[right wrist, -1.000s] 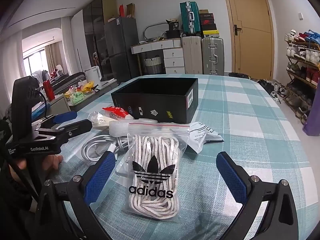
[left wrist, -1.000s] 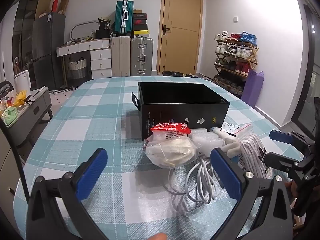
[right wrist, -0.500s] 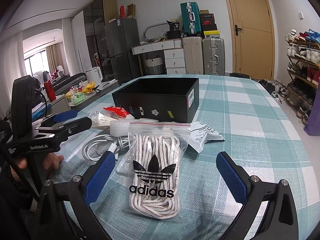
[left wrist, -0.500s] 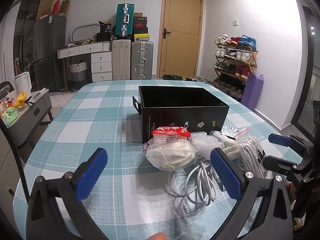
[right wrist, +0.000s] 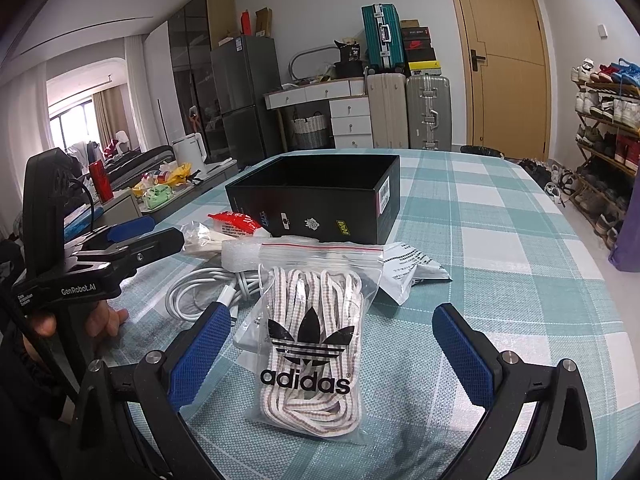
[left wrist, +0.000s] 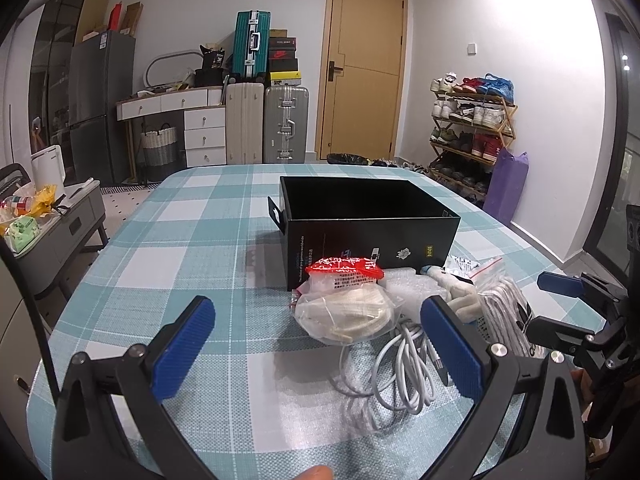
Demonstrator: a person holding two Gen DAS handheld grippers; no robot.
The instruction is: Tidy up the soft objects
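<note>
An open black box (left wrist: 368, 216) (right wrist: 320, 196) stands mid-table. In front of it lies a heap: a clear bag with a red label holding cream fabric (left wrist: 348, 308) (right wrist: 232, 224), a coiled white cable (left wrist: 392, 364) (right wrist: 200, 288), white foam wrap (left wrist: 404, 288) (right wrist: 240, 254), and a zip bag of striped laces (right wrist: 316, 340) (left wrist: 504, 312) printed "adidas". My left gripper (left wrist: 316, 348) is open, hovering just short of the fabric bag and cable. My right gripper (right wrist: 332, 356) is open, its blue pads on either side of the laces bag and above it.
A checked teal cloth covers the table (left wrist: 180, 264) (right wrist: 500, 240). A folded printed leaflet (right wrist: 412, 268) lies right of the laces. Suitcases (left wrist: 284, 124), drawers, a door and a shoe rack (left wrist: 468, 128) stand beyond; a side cabinet (left wrist: 60, 224) sits left of the table.
Both views have shifted only slightly; the left gripper has tilted up and back a little. Both grippers stay open and no object has moved.
</note>
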